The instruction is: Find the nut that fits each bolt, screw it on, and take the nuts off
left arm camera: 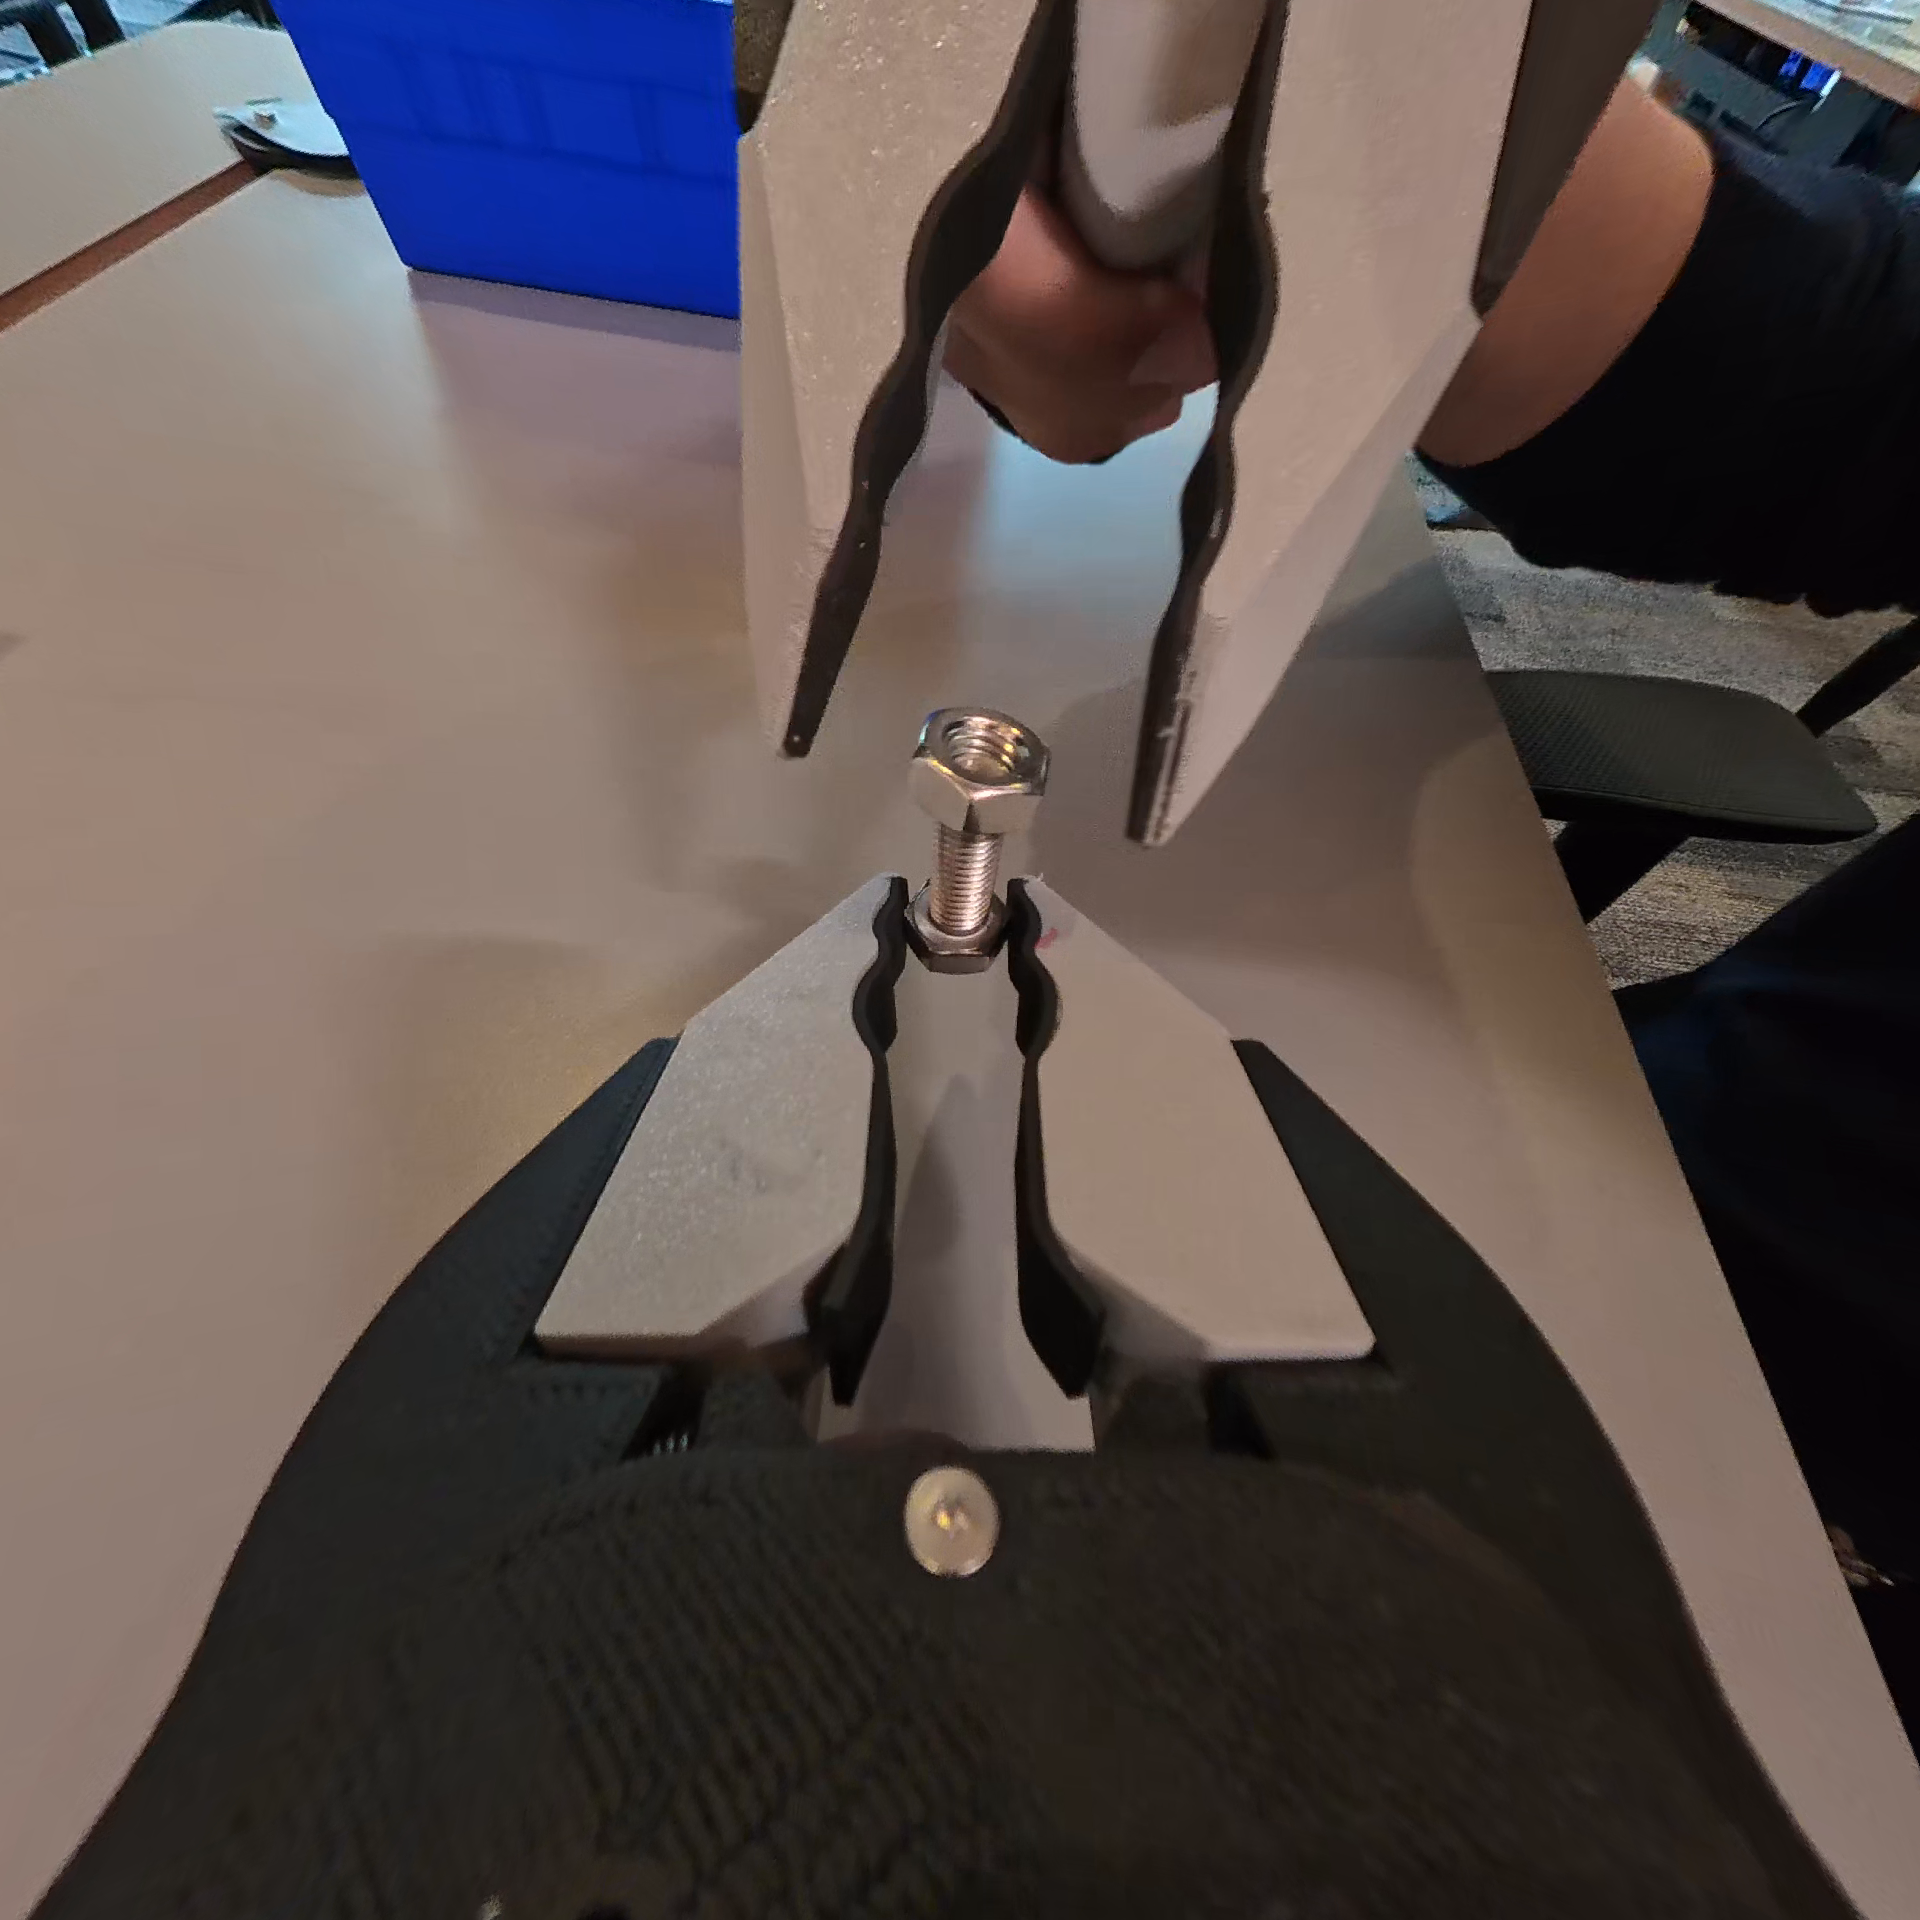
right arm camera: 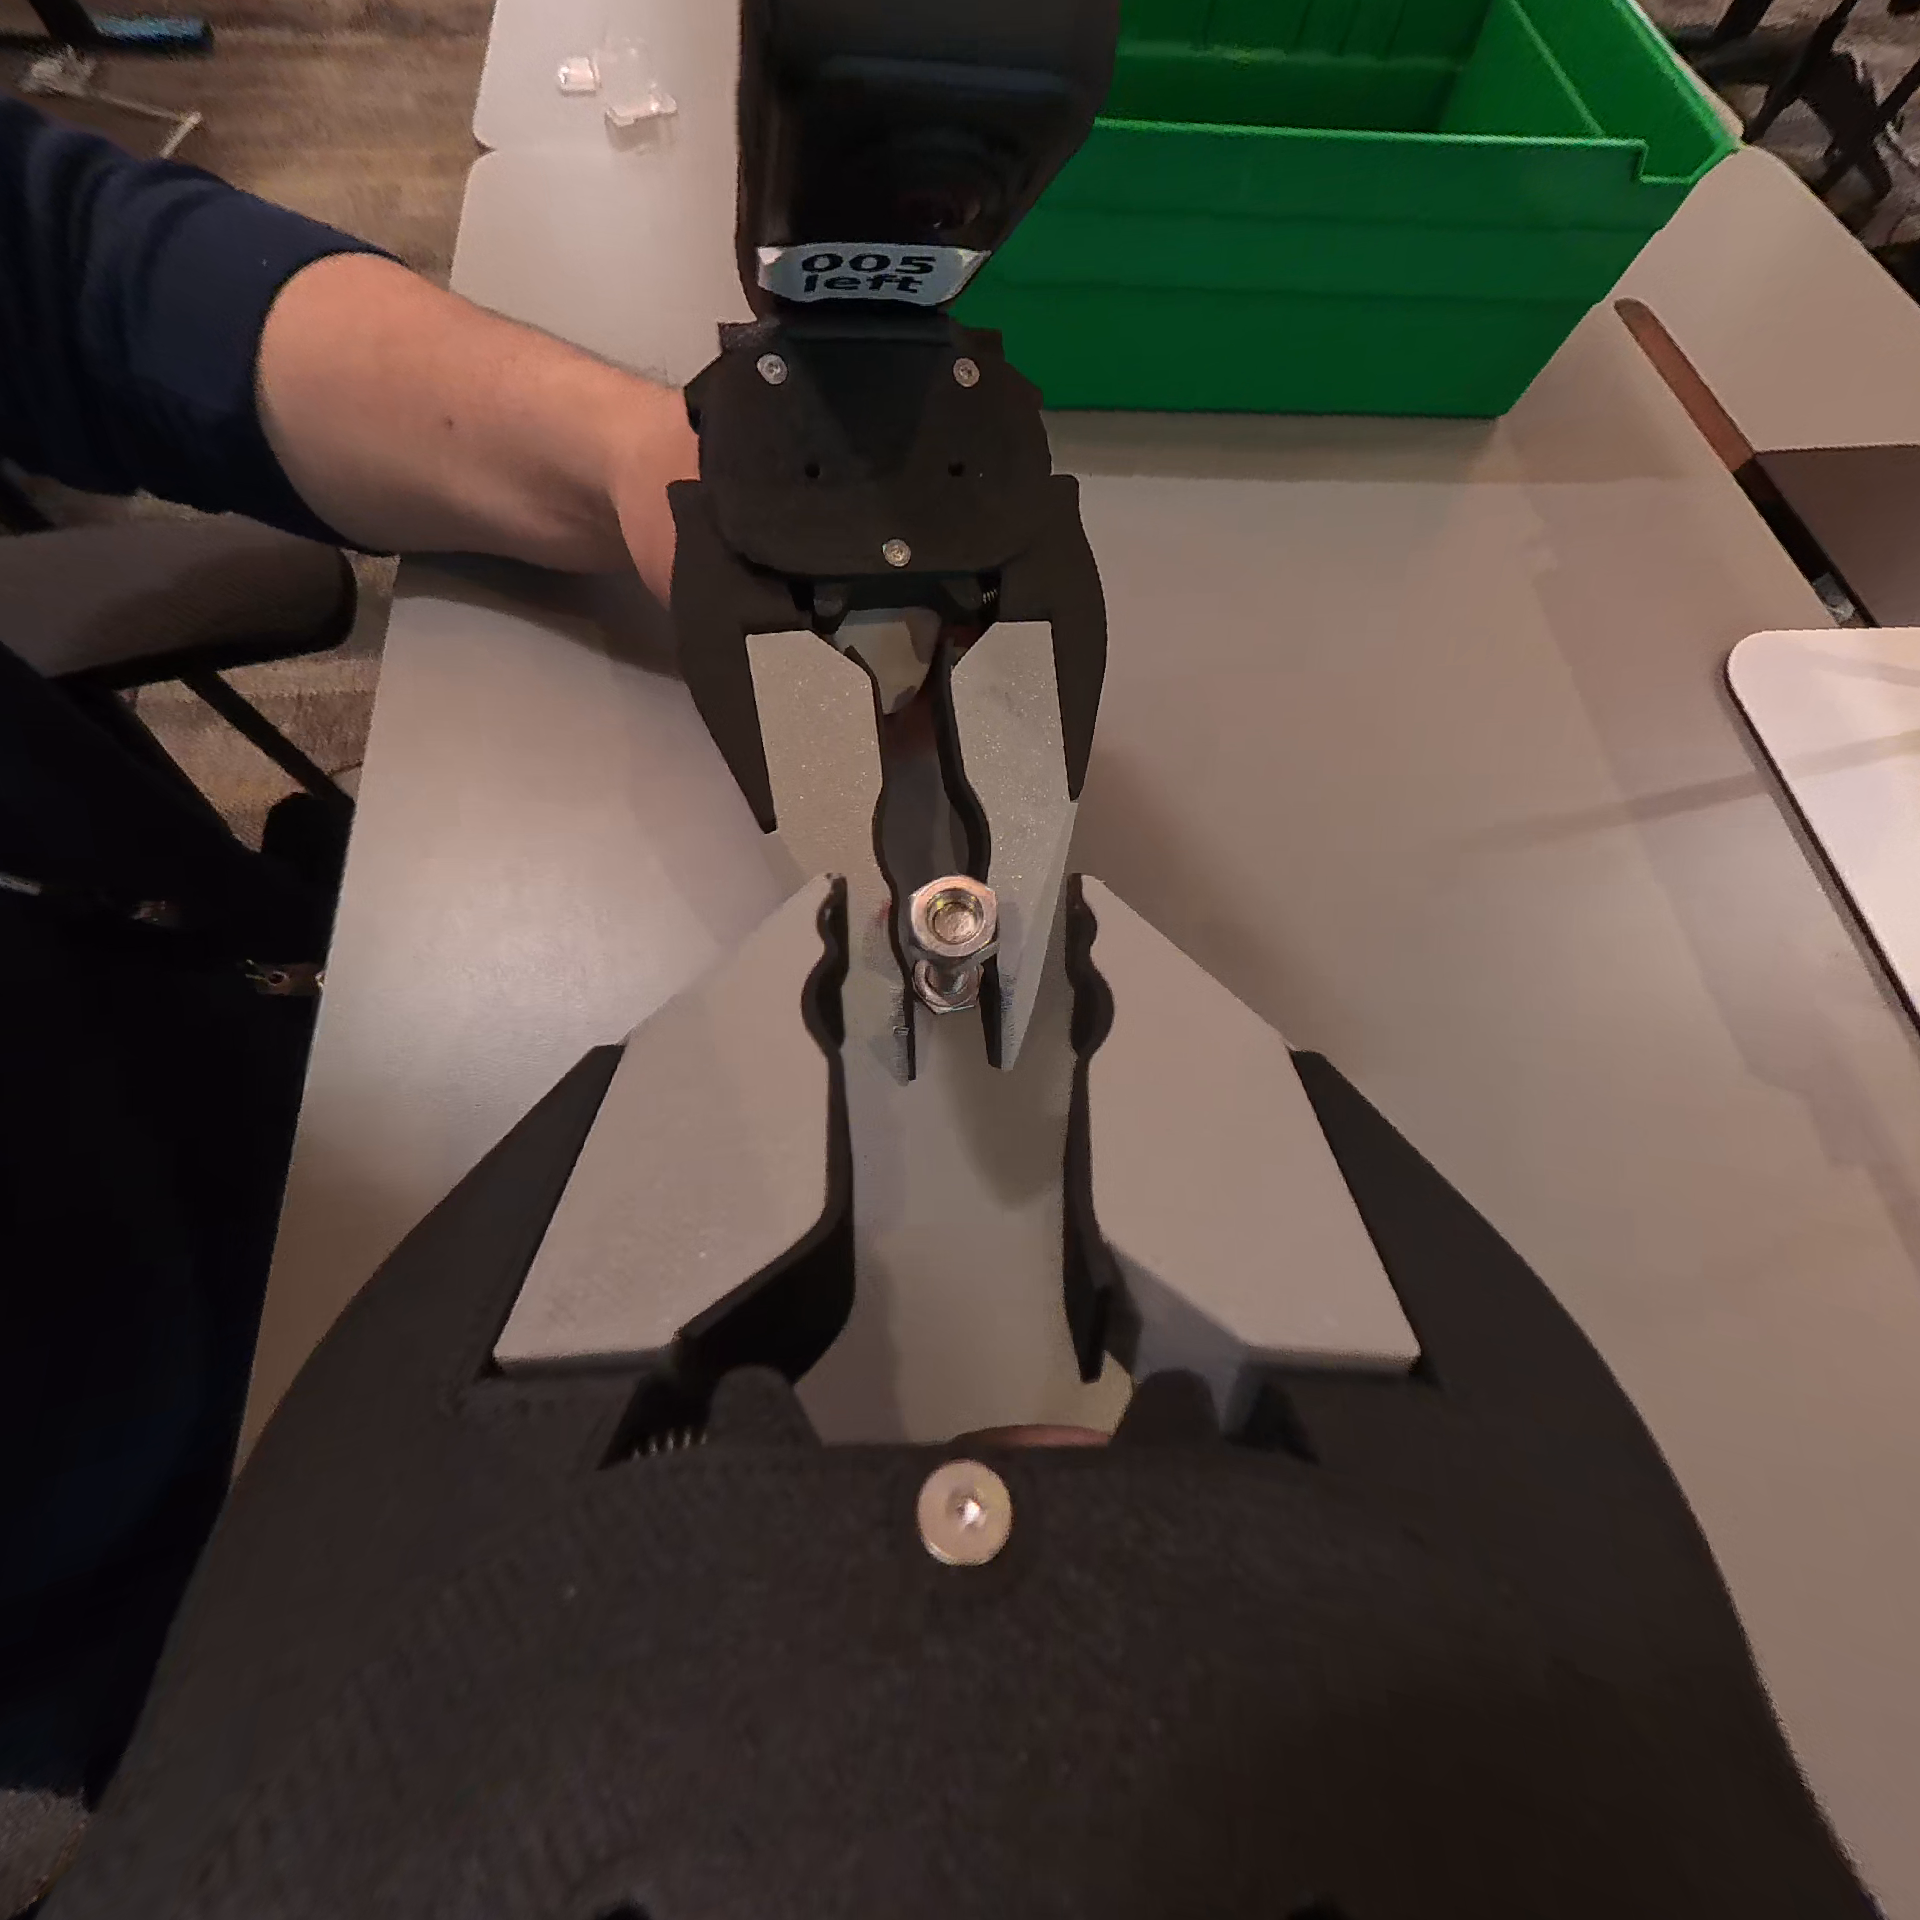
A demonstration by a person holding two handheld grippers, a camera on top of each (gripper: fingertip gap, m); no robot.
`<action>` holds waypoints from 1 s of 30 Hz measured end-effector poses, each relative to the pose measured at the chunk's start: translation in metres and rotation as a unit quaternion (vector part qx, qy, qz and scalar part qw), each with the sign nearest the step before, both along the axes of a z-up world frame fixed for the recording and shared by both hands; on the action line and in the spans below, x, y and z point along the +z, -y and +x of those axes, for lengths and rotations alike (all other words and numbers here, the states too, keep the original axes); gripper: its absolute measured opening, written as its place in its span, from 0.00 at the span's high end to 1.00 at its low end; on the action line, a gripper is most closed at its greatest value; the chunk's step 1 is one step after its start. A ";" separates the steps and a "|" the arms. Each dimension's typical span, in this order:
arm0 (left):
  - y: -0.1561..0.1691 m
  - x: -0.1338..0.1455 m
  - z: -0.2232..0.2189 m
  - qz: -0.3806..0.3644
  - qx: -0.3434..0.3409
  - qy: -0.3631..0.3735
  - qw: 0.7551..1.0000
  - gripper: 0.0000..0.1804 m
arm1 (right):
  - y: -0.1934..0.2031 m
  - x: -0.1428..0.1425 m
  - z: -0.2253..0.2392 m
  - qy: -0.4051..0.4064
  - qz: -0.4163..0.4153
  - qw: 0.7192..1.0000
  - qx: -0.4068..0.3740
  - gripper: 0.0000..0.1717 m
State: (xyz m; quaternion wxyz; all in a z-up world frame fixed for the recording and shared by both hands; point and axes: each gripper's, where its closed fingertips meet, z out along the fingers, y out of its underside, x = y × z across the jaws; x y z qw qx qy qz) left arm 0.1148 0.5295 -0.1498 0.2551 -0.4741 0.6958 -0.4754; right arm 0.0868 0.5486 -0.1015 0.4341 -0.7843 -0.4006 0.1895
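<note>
Left gripper [left arm camera: 956, 914]: clamped on the hex head of a steel bolt [left arm camera: 961, 883], black pads pressing both sides.
Bolt: shaft points away from its fingertips.
Nut [left arm camera: 979, 774]: threaded on the bolt's far end.
Right gripper [right arm camera: 951, 899]: jaws spread wide, fingers either side of the nut, not touching.
Table [left arm camera: 416, 727]: beneath both grippers.

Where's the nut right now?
The nut sits on the tip of the bolt held upright by the left tongs, centre of both views, between the right tongs' open fingers.
</note>
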 end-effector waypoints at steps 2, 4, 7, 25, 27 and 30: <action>-0.001 0.001 0.000 -0.001 0.001 0.001 1.000 0.90 | 0.003 0.002 0.000 -0.013 0.012 1.000 -0.001 0.74; 0.000 0.002 0.000 -0.004 0.000 0.002 1.000 0.91 | 0.006 0.004 -0.001 -0.030 0.029 0.999 -0.001 0.72; 0.002 0.001 0.000 -0.007 -0.004 0.000 1.000 0.90 | 0.007 0.005 -0.005 -0.056 0.041 0.998 0.004 0.71; 0.008 0.011 -0.002 -0.036 -0.018 0.012 0.999 0.91 | 0.004 0.001 -0.028 -0.113 0.058 0.991 0.031 0.72; 0.007 0.012 -0.002 -0.037 -0.017 0.013 0.999 0.91 | 0.005 0.001 -0.026 -0.119 0.054 0.991 0.029 0.72; 0.006 0.012 -0.002 -0.037 -0.014 0.014 0.999 0.91 | 0.006 0.000 -0.023 -0.121 0.054 0.991 0.026 0.72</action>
